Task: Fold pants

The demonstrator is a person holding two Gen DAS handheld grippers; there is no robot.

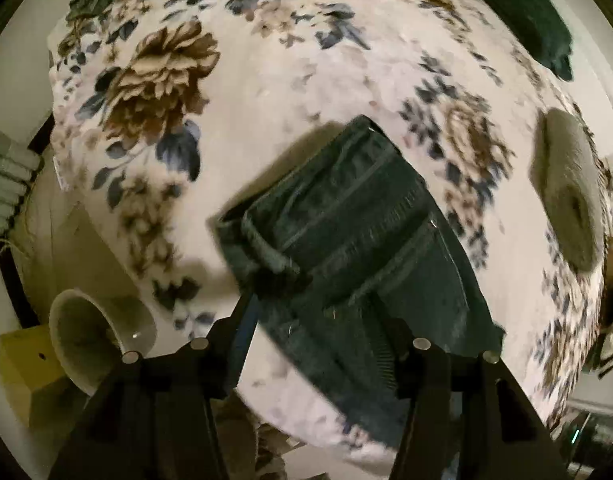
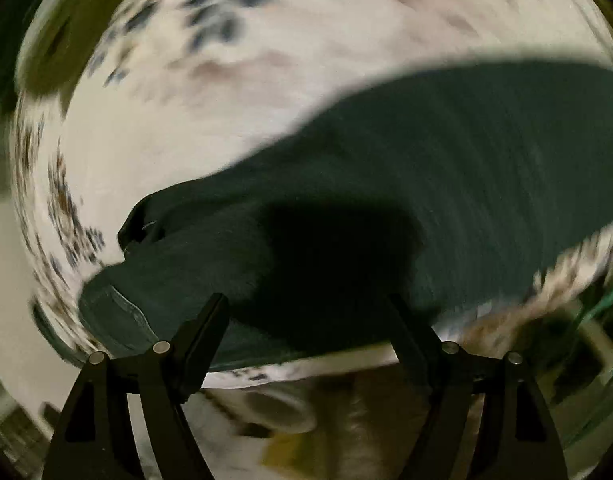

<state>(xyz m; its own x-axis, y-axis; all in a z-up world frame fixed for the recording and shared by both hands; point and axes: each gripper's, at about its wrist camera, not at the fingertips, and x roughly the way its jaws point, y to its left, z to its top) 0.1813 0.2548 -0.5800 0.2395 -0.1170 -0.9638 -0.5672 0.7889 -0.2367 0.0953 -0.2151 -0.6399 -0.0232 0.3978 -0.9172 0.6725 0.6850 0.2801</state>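
Dark pants (image 1: 358,240) lie folded on the floral bedspread (image 1: 266,80), centre to lower centre of the left wrist view, waistband end w/ belt loop at centre left. Left gripper (image 1: 318,308) hangs over them, jaws apart, nothing pinched — fabric sits below the gap. In the right wrist view, blurred, the pants (image 2: 386,200) stretch from lower left to right edge. Right gripper (image 2: 306,312) is spread wide above the cloth, empty. Grey cushion (image 1: 566,188) at right edge, white bucket (image 1: 94,332) lower left.
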